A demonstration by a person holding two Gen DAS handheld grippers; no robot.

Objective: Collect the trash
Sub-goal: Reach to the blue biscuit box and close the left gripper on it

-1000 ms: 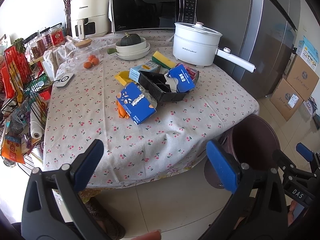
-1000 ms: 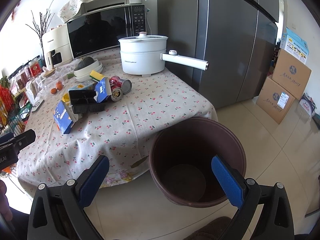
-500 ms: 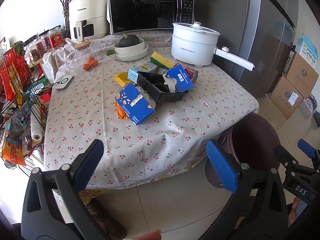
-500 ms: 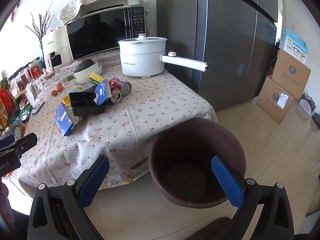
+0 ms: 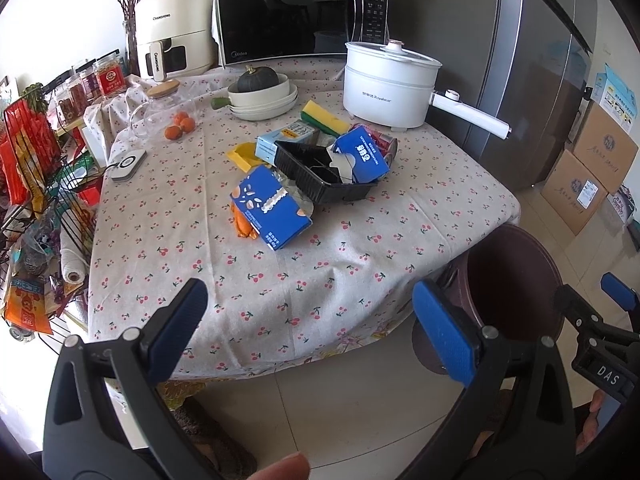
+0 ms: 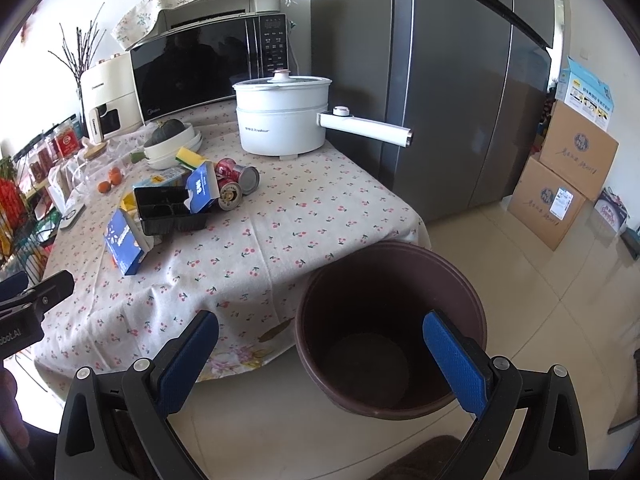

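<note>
Trash lies mid-table: a blue box (image 5: 270,206), a black plastic tray (image 5: 320,172) with a blue carton (image 5: 362,154) leaning in it, red cans (image 6: 236,178), a light-blue carton (image 5: 286,138) and yellow and orange wrappers (image 5: 242,154). An empty brown bin (image 6: 390,326) stands on the floor at the table's near right corner. My left gripper (image 5: 308,332) is open and empty, off the table's front edge. My right gripper (image 6: 320,358) is open and empty, above the bin's near rim.
On the table (image 5: 360,256) stand a white electric pot (image 5: 390,86) with a long handle, stacked bowls with a squash (image 5: 264,94), a sponge (image 5: 324,118), a microwave (image 5: 300,14) and an air fryer (image 5: 172,32). A wire rack (image 5: 36,208) stands left. A fridge (image 6: 452,80) and cardboard boxes (image 6: 560,188) are at right.
Both grippers have edged slightly forward toward the table and bin. Nothing on the table has moved.
</note>
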